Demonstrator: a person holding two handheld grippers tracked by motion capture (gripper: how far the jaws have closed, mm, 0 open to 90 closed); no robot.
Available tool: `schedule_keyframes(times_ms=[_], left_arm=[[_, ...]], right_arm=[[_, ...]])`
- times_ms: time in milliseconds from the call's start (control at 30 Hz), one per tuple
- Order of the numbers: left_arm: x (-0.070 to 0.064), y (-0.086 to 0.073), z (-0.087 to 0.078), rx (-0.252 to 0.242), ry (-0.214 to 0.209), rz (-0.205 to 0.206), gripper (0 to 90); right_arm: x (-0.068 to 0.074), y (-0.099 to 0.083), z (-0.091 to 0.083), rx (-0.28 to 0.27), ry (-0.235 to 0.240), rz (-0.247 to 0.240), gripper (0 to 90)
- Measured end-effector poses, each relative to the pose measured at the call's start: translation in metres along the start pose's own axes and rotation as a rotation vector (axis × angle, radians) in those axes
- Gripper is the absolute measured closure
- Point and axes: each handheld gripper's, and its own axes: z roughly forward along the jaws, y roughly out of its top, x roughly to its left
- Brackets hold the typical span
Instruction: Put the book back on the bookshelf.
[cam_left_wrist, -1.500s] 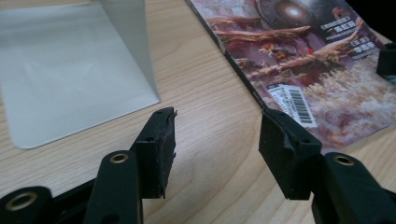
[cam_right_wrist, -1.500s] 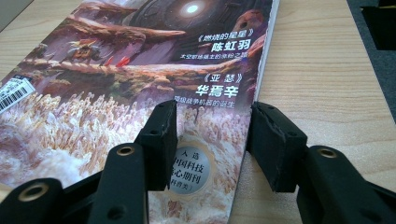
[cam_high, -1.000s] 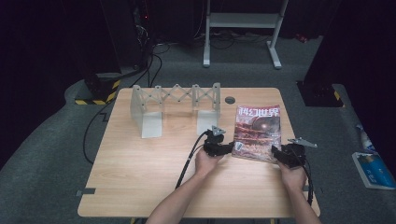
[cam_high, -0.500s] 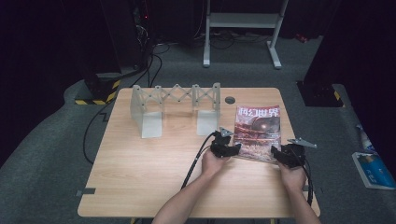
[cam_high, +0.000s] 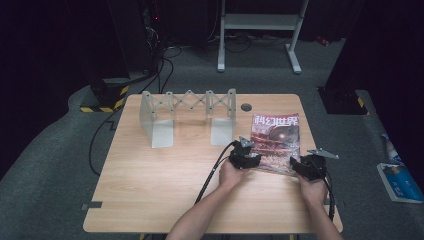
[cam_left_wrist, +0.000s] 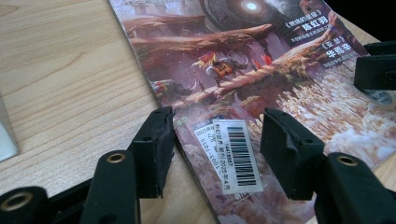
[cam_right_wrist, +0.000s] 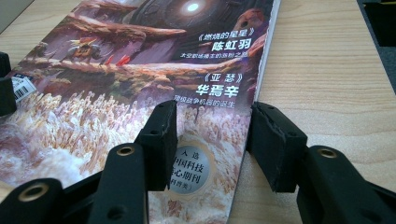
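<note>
Where the left tool (cam_left_wrist: 215, 140) straddles, a barcode sticker (cam_left_wrist: 236, 156) shows.

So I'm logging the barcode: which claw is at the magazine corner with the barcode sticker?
The left claw: its open jaws straddle the barcode sticker at the magazine's near left corner.

Magazine (cam_high: 274, 142) flat, closed, cover up, right half of wooden table (cam_high: 165, 185); barcode sticker near corner.
</note>
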Motion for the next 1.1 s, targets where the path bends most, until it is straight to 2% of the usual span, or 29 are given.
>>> schedule_keyframes(times_ms=[100,300,1100], left_arm=[[-0.001,0.000,-0.001,0.006,0.012,0.024,44.5],[-0.002,-0.001,-0.003,0.014,0.013,0.036,44.7],[-0.003,-0.015,-0.020,0.022,-0.004,0.066,45.0]], right_arm=[[0.002,-0.001,-0.001,0.000,0.000,0.003,51.8],[0.003,-0.002,-0.002,0.008,0.000,-0.001,51.8],[0.014,-0.012,-0.011,0.012,0.015,-0.019,51.8]])
